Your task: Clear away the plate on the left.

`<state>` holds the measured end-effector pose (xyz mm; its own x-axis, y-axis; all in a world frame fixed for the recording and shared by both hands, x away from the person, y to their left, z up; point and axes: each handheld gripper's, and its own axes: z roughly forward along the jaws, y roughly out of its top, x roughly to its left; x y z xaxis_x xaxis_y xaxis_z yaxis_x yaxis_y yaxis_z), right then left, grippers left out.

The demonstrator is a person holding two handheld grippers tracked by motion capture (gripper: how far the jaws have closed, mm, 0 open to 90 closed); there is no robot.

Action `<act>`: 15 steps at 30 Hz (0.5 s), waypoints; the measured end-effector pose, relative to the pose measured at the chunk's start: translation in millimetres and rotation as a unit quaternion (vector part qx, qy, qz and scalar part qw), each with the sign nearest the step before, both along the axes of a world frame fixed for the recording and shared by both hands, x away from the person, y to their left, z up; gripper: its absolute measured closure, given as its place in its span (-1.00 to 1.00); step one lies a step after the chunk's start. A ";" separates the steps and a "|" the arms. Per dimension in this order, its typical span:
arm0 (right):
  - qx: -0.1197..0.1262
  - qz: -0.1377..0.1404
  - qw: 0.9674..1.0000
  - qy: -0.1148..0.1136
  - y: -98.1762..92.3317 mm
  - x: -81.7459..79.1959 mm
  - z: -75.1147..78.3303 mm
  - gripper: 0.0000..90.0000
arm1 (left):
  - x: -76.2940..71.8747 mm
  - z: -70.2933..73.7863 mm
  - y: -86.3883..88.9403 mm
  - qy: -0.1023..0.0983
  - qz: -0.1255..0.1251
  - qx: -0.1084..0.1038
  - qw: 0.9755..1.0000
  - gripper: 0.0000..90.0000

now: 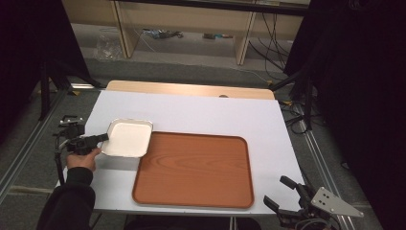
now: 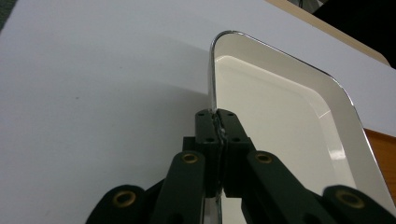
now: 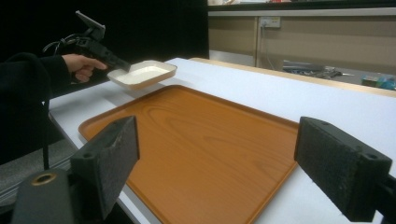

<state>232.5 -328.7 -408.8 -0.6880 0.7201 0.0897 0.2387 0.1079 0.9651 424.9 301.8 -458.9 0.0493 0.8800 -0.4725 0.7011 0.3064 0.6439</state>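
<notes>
The left claw (image 1: 102,137) is clamped tight on the rim of the white dish (image 1: 128,138), held just above the desk (image 1: 201,112) at the far left corner of the wooden tray (image 1: 194,170), while the right claw (image 1: 283,197) gapes wide with nothing in it at the desk's near right corner.

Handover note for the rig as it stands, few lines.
Left gripper: shut on the rim of the white dish, which it holds lifted off the table, beside the far left corner of the wooden tray.
Right gripper: open, holding nothing, at the table's near right corner, facing the tray.
Done: dish gripped and raised.
Left: probably set the dish on the tray, which has nothing on it yet, then release.
</notes>
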 end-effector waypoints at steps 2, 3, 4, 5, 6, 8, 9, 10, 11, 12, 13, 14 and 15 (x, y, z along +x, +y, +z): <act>0.000 -0.003 1.000 0.000 -0.2 0.1 0.0 -0.66 | -0.3 2.1 -5.4 0.000 -0.011 -0.004 1.000 0.96; 0.002 -0.003 1.000 -0.001 -0.1 0.2 -0.1 -0.66 | -0.3 3.0 -8.4 -0.002 -0.015 -0.006 1.000 0.96; 0.001 -0.003 1.000 -0.001 -0.2 0.2 -0.1 -0.66 | -0.4 3.8 -10.7 -0.002 -0.021 -0.003 1.000 0.96; 0.001 -0.002 1.000 0.000 -0.2 0.2 -0.1 -0.66 | -0.2 4.2 -13.2 -0.003 -0.023 -0.005 1.000 0.96; 0.001 -0.002 1.000 0.000 -0.2 0.2 -0.1 -0.66 | 0.0 4.8 -16.0 -0.002 -0.029 -0.004 1.000 0.96; -0.002 -0.003 1.000 0.000 -0.8 0.1 0.2 -0.66 | 0.2 5.6 -24.1 -0.005 -0.048 0.001 0.999 0.96; -0.002 -0.003 1.000 0.000 -0.8 0.1 0.2 -0.66 | 0.2 5.6 -24.1 -0.005 -0.048 0.001 0.999 0.96; -0.002 -0.002 1.000 0.001 -0.9 -0.2 0.4 -0.66 | -0.1 5.7 -27.4 -0.005 -0.052 0.001 0.999 0.96; -0.002 -0.002 1.000 0.001 -0.9 -0.2 0.4 -0.66 | -0.3 5.8 -29.2 -0.004 -0.054 -0.002 0.999 0.96; -0.002 -0.002 1.000 0.000 -1.0 0.0 0.3 -0.66 | -0.6 5.8 -32.1 -0.004 -0.059 -0.004 0.998 0.96; -0.001 -0.002 1.000 0.000 -1.1 0.0 0.3 -0.66 | -1.0 5.9 -34.2 -0.005 -0.063 -0.005 0.998 0.96; 0.008 -0.005 1.000 -0.010 -0.2 0.9 -0.8 -0.66 | -2.0 6.5 -38.3 -0.005 -0.068 -0.008 0.998 0.96; 0.007 -0.005 1.000 -0.009 -0.4 0.9 -0.8 -0.66 | -2.6 7.0 -40.8 -0.005 -0.072 -0.008 0.997 0.96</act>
